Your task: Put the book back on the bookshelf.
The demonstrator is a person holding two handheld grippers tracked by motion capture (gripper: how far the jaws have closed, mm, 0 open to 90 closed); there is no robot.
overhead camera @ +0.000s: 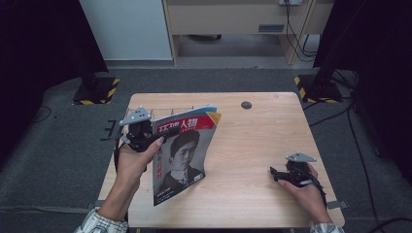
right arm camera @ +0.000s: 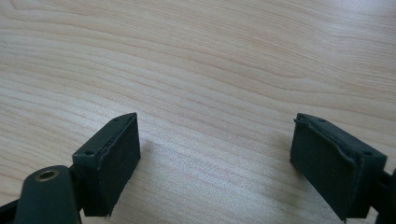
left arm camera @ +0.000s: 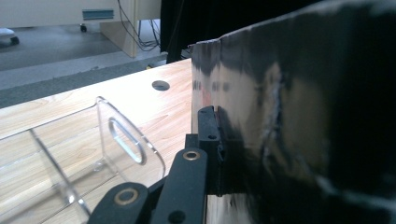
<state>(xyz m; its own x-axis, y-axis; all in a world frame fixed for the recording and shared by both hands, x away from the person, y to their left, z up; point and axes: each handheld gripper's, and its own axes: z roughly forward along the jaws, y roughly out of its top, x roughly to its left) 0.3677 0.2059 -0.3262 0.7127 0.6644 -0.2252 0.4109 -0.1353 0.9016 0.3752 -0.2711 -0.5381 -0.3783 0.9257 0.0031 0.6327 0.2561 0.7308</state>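
wooden table (overhead camera: 252, 145); magazine (overhead camera: 182, 155) hides left hand-held gripper (overhead camera: 154, 138) jaws

1. A magazine (overhead camera: 182, 155) held upright in the left gripper (overhead camera: 158, 138) blocks the table's (overhead camera: 262, 136) left-centre.
2. A clear plastic rack (left arm camera: 70, 158) stands just behind it at the far left.
3. Bare wood lies open between the magazine and the right gripper (overhead camera: 273, 173).

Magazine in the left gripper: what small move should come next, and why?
Probably carry the magazine toward the clear rack and line its edge up with a slot. The left gripper is shut on the magazine's edge, holding it upright off the table, and the rack stands just beside it. The right gripper rests open, holding nothing.
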